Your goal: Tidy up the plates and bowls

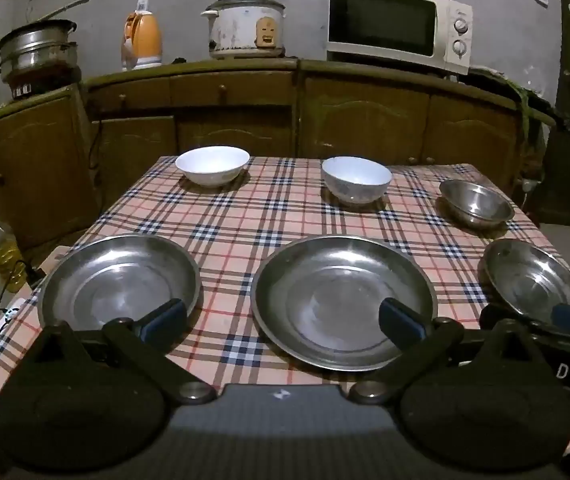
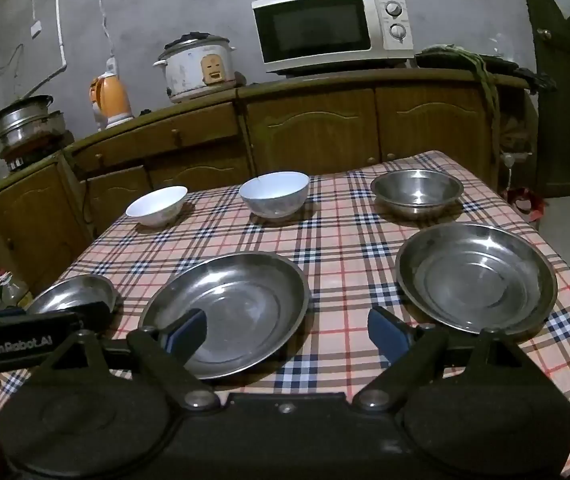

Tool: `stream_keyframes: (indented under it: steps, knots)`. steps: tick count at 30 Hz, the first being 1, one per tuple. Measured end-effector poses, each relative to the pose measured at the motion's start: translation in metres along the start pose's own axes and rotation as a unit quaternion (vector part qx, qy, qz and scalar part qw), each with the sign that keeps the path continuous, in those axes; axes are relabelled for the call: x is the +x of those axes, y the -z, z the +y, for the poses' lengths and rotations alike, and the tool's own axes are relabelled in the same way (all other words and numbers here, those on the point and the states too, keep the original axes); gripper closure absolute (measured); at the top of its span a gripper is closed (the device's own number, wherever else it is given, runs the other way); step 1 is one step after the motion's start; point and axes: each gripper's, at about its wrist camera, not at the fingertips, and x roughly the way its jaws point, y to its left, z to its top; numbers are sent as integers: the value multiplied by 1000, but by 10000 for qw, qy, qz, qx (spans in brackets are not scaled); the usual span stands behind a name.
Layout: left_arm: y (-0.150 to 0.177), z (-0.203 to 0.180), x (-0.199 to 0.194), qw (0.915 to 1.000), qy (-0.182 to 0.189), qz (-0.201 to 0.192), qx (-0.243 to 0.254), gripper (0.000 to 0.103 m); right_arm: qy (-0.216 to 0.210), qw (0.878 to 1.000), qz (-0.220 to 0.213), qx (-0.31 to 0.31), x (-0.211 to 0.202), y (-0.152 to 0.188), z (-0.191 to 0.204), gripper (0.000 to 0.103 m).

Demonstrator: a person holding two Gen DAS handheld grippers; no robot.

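Three steel plates lie along the near side of the checked tablecloth (image 1: pixel 285 216): left plate (image 1: pixel 119 276), middle plate (image 1: pixel 341 300) and right plate (image 1: pixel 533 276). Behind them stand a white bowl (image 1: pixel 212 164), a pale patterned bowl (image 1: pixel 356 178) and a steel bowl (image 1: pixel 475 202). My left gripper (image 1: pixel 283 320) hangs open over the near edge, between the left and middle plates, holding nothing. My right gripper (image 2: pixel 287 334) is open too, between the middle plate (image 2: pixel 225 308) and the right plate (image 2: pixel 477 276). The steel bowl (image 2: pixel 417 192) sits behind that right plate.
Wooden cabinets (image 1: pixel 365 120) run behind the table, carrying a microwave (image 1: pixel 397 24), a rice cooker (image 1: pixel 247 26), an orange kettle (image 1: pixel 143 42) and a stacked steamer pot (image 1: pixel 37 50). An oil bottle (image 1: pixel 3 252) stands on the floor at the left. A dark door (image 2: pixel 569 80) is at the right.
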Motion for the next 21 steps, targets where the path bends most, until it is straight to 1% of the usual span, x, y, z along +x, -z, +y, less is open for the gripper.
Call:
stream_keyframes:
  steps: [1,3,4,8,10,11,16,21]
  knots:
    - [1,-1,-1,10000,-17,-63,60,0,-55,10000,-61,40,0,0,-1,0]
    - [1,-3,0,10000,-28,-41,52,0,-41,10000,-57,52,0,1,-3,0]
    - [1,-1,-1,10000,48,-82,-10,0,-38,10000,-47,66,0,1,-4,0]
    - [-3,-4,0,10000,12,9,-21,0,-9,10000,-59,63,-2,1,-6,0]
    - [-5,-3,-4,10000,6,27,-32,0,38,10000,-58,69,-3,1,-3,0]
    - [-5,-2,-5,10000,-2,32,-21,0,204,9996,-34,214,-1,0,-14,0]
    - [1,4,0,10000,-50,39,-47,0,352,9988,12,339,0,-1,-19,0]
    - [1,7,1,9999,-112,34,-98,0,406,9983,-77,423,-3,1,-23,0]
